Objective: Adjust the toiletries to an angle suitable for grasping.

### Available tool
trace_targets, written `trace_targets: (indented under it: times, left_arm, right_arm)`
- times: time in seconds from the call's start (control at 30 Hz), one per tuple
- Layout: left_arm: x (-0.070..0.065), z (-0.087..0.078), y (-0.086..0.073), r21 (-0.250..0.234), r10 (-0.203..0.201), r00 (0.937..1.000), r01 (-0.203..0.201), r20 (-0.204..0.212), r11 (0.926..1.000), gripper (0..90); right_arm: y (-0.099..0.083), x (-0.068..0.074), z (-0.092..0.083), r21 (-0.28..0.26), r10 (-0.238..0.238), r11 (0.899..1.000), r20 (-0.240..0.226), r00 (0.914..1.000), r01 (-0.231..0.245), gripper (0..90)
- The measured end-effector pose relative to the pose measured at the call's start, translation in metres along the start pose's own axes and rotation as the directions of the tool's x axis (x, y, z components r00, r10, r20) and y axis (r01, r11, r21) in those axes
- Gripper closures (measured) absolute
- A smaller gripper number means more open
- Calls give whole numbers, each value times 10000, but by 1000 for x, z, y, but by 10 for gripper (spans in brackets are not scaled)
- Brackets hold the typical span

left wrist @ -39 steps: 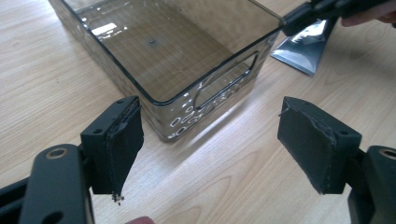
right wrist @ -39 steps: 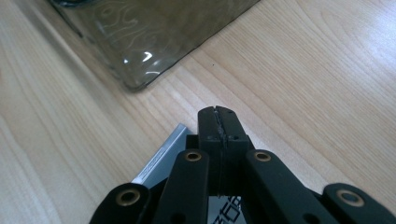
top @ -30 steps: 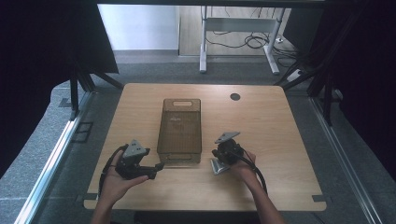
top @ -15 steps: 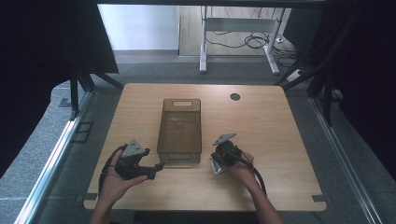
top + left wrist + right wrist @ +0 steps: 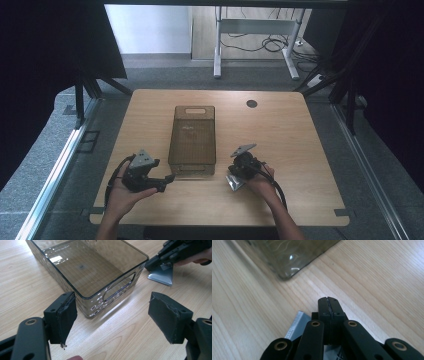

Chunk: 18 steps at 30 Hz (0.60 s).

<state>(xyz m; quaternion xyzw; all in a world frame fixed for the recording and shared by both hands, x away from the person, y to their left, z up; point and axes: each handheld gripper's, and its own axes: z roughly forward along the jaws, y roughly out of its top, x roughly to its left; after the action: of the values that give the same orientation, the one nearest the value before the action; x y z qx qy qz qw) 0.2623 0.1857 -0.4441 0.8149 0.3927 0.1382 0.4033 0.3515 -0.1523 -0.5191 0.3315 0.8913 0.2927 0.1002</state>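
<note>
Pinching a flat silver foil pouch (image 5: 234,182) near the table's front edge, the right gripper (image 5: 328,305) is clamped on it, just beside the smoky transparent plastic bin (image 5: 192,140). The left gripper (image 5: 112,315) is held spread wide and empty, facing the bin's near corner.

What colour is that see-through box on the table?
The box is smoky brown-grey clear plastic; the left gripper view shows it best.

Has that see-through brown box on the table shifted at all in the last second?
No. The box sits in the same spot, its far end level with the round black hole in the table, as before.
</note>
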Motion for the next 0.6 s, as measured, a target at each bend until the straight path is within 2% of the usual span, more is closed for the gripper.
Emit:
trace_targets:
  times: [0.13,0.6]
  left_arm:
    - [1,0,-1,-28,-55,10000,55,-71,10000,230]
    - [1,-1,-1,-23,-48,10000,48,-58,10000,230]
  right_arm:
    - [-11,1,-6,53,58,10000,24,10000,-58,899]
    - [-22,7,-16,197,30,9998,-159,9999,-27,899]
